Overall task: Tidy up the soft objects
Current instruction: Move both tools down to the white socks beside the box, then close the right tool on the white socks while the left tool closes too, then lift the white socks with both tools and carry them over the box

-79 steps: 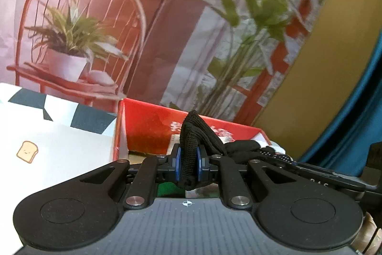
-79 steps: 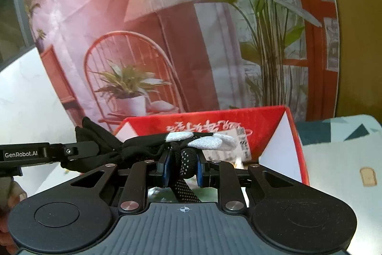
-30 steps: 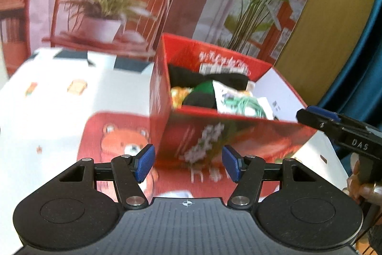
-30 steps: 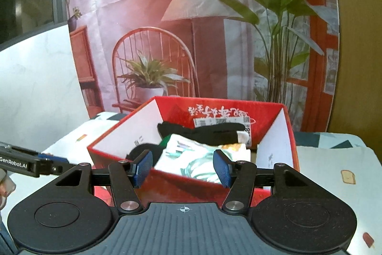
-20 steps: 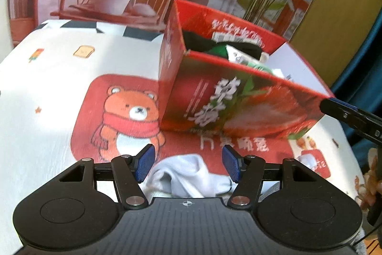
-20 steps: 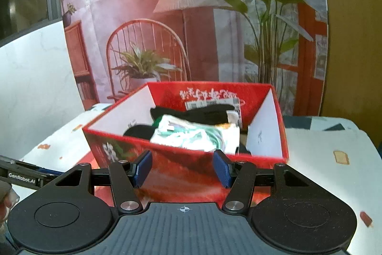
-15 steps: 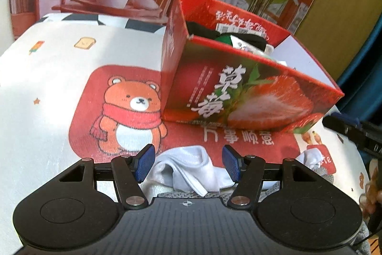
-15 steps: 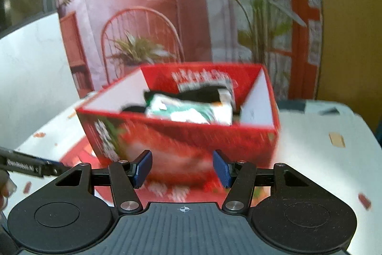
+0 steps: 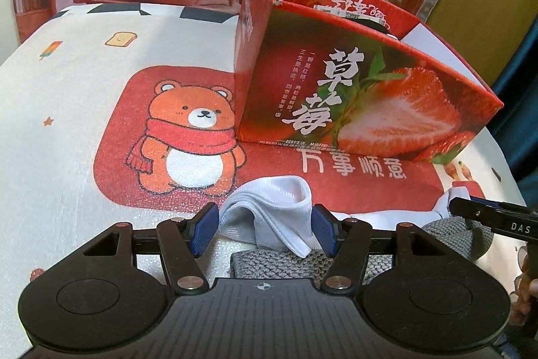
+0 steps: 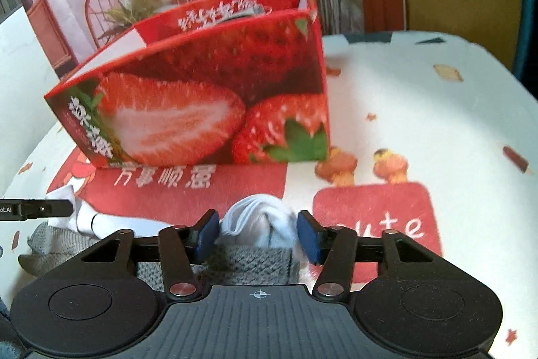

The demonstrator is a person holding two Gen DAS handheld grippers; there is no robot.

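We had both pairs of tongs low over the surface (image 9: pixel 67 123), each set about one end of a white sock. The left tongs (image 9: pixel 264 229) were closing with their blue pads on either side of the white sock (image 9: pixel 275 207), whose folded cuff stood up between them; the pads had not yet pressed the cloth, as far as we could see. The right tongs (image 10: pixel 257 234) were closing too, with the bunched other end of the sock (image 10: pixel 259 217) between their pads and a small gap on the left side (this view was somewhat blurred, so we could not swear to the right pad). Under the sock, nearer to both tongs, lay a grey knitted piece (image 9: pixel 279 264), partly hidden by the tong bodies. Beyond the tongs stood the red strawberry box (image 9: pixel 363 96), open at the top, apart from the sock. The surface bore a printed cloth with an orange bear (image 9: pixel 191 140), which lay ahead and to the left of the left tongs. From the left view, the tip of the right tongs came in from the right, just beside the sock.
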